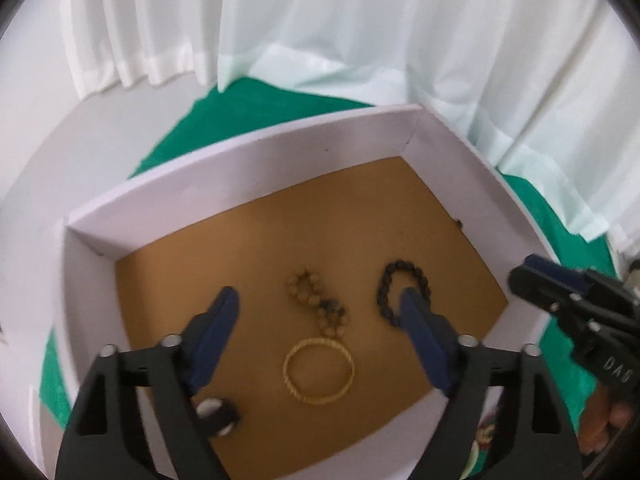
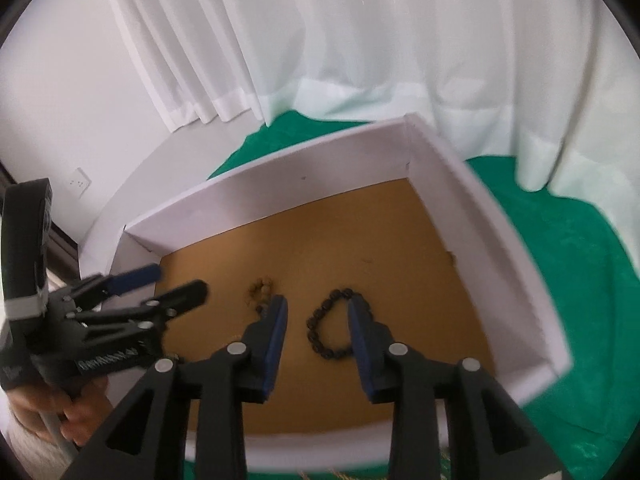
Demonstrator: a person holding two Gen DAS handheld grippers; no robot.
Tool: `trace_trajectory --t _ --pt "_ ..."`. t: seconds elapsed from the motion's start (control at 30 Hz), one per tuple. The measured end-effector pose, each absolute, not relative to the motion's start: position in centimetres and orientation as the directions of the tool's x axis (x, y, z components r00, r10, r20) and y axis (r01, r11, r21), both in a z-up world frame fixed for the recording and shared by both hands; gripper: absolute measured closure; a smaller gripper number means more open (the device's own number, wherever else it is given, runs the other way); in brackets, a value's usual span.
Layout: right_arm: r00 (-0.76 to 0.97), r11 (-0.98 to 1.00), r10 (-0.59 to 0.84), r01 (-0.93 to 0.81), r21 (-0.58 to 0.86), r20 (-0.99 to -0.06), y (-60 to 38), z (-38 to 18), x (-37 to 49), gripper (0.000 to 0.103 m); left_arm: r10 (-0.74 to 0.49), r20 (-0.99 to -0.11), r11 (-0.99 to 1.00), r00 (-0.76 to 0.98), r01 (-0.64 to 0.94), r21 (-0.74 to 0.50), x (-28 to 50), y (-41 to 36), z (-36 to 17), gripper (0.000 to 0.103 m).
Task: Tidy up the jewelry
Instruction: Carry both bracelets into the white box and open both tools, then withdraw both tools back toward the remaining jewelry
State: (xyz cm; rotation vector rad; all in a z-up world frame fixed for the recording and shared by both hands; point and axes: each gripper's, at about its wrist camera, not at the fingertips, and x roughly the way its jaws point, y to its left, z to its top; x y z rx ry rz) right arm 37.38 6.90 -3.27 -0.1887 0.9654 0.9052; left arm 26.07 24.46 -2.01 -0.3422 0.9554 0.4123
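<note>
A white-walled box [image 1: 248,160] with a brown floor holds the jewelry. In the left wrist view a gold bangle [image 1: 318,376] lies near the front, a tan bead bracelet [image 1: 316,300] behind it, a black bead bracelet [image 1: 402,294] to the right, and a black-and-white piece [image 1: 218,416] at the lower left. My left gripper [image 1: 320,300] is open and empty above them. In the right wrist view my right gripper [image 2: 318,306] is open and empty over the black bead bracelet [image 2: 328,330]; the tan bracelet [image 2: 260,290] is to its left.
The box [image 2: 500,220] stands on a green cloth [image 2: 580,280]. White curtains [image 1: 360,20] hang behind. The right gripper shows at the right edge in the left view [image 1: 560,288]; the left gripper shows at the left in the right view [image 2: 176,282].
</note>
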Motion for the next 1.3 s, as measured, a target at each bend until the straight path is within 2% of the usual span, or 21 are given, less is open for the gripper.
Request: trace_trajectory --t 0.1,0.2,0.47,0.73,0.87,1.0,1.07,1.27,1.3 --pt "0.304 0.639 0.579 -0.745 0.19 -0.757 3.5 -1.8 34.8 0.059 0.206 -0.806 0.891 0.555 -0.446 -0.08 23.3 21.2 -0.9 0.003" --pt "0.351 0.653 0.571 -0.742 0.152 -0.742 -0.2 -1.3 32.5 0.057 0.186 -0.789 0.919 0.585 -0.388 -0.071 20.5 17.2 -1.0 0.002" --pt "0.455 0.74 0.499 -0.666 0.089 -0.738 -9.4 -3.9 27.1 0.057 0.098 -0.836 0.968 0.54 -0.246 -0.045 14.8 9.1 -5.4 0.002" --pt "0.411 0.817 0.455 -0.546 0.187 -0.79 -15.3 -10.0 23.4 0.057 0.038 -0.871 0.984 0.49 -0.168 -0.052 13.9 5.8 -9.6 0.002" --pt "0.4 0.841 0.447 -0.493 0.224 -0.8 -17.0 -11.6 22.7 0.057 0.033 -0.875 0.972 0.482 -0.218 -0.084 16.4 6.2 -10.6 0.003" --pt "0.413 0.85 0.426 -0.487 0.2 -0.805 -17.2 -12.0 22.7 0.057 0.078 -0.891 0.967 0.448 -0.252 -0.042 18.6 6.2 -12.2 0.013" --pt "0.415 0.849 0.428 -0.489 0.2 -0.803 -17.1 -11.9 22.8 0.057 0.073 -0.899 0.969 0.431 -0.245 -0.039 19.2 5.8 -13.1 0.013" --pt "0.399 0.841 0.439 -0.498 0.212 -0.805 -16.2 -12.4 23.1 0.057 0.124 -0.903 0.975 0.412 -0.219 0.034 19.4 4.6 -14.6 0.025" --pt "0.397 0.839 0.441 -0.501 0.213 -0.805 -16.0 -12.5 23.1 0.057 0.12 -0.902 0.976 0.414 -0.216 0.031 19.4 4.6 -14.5 0.03"
